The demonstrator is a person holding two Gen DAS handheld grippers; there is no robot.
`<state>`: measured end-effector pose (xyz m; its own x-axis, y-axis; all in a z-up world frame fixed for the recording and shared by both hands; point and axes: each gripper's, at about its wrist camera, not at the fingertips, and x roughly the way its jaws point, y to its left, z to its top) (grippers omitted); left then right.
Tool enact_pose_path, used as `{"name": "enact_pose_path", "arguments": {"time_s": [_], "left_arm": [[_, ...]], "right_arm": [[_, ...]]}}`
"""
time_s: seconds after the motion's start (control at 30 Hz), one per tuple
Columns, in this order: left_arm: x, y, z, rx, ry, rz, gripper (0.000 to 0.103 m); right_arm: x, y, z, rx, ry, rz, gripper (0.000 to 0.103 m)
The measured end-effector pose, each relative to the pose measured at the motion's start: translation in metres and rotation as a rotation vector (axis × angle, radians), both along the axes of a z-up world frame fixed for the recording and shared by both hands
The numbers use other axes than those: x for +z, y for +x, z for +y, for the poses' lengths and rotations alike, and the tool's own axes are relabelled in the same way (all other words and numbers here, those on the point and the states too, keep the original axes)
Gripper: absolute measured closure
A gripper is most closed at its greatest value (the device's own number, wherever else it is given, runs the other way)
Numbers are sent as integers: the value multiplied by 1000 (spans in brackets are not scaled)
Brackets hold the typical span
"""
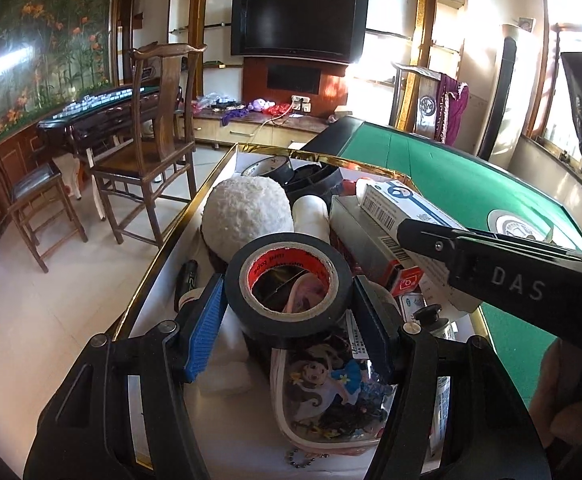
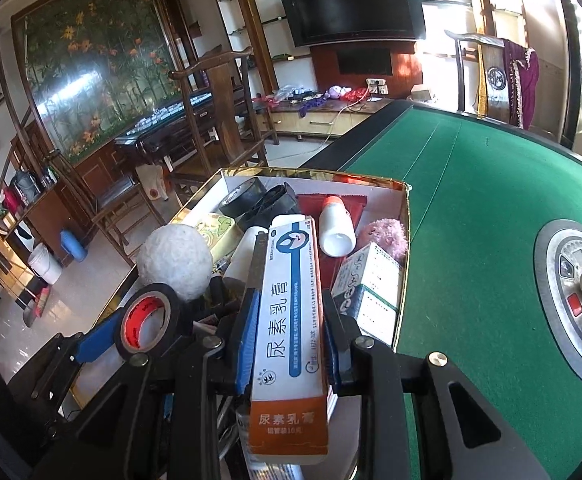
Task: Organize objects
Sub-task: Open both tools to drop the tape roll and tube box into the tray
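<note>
My left gripper (image 1: 289,300) is shut on a black tape roll (image 1: 247,280) with a red core, its blue pads pressing on both sides. It holds the roll just above a gold-rimmed box (image 1: 163,256) full of objects. The same roll (image 2: 147,322) shows at the lower left of the right wrist view. My right gripper (image 2: 291,308) is shut on a long white, blue and orange ointment carton (image 2: 291,360), held lengthwise over the box (image 2: 311,174). That carton (image 1: 395,204) also pokes in from the right in the left wrist view.
The box holds a white fluffy ball (image 1: 247,208), more black tape rolls (image 2: 243,196), a white bottle (image 2: 335,228), a pink pompom (image 2: 383,236), small cartons (image 2: 367,284) and a cartoon pouch (image 1: 331,392). It sits on a green felt table (image 2: 471,220). Wooden chairs (image 1: 151,140) stand to the left.
</note>
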<state>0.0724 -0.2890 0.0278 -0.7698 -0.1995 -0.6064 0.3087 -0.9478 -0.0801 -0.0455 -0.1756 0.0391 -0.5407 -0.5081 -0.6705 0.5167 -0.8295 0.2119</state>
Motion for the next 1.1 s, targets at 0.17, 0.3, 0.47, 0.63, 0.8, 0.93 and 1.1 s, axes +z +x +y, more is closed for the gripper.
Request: {"name": "enact_pose_path", "arguments": {"time_s": [0.17, 0.3, 0.47, 0.63, 0.8, 0.93, 1.1], "left_arm": [[0, -1, -3, 6, 1, -9, 40], [0, -4, -2, 4, -6, -12, 40], [2, -7, -2, -4, -14, -27, 40], [3, -18, -10, -37, 45, -60, 40], [3, -37, -18, -87, 136, -104, 39], [3, -50, -19, -92, 148, -141, 39], [6, -44, -27, -95, 216, -117, 34]], "right_arm": [[-5, -4, -8, -2, 18, -7, 76], [-4, -8, -11, -7, 32, -8, 76], [-1, -19, -23, -9, 100, 7, 77], [-2, -40, -32, -6, 127, -23, 77], [-3, -58, -38, -16, 134, -53, 77], [-5, -72, -35, -21, 101, -91, 76], [-1, -74, -20, -33, 69, -117, 68]]}}
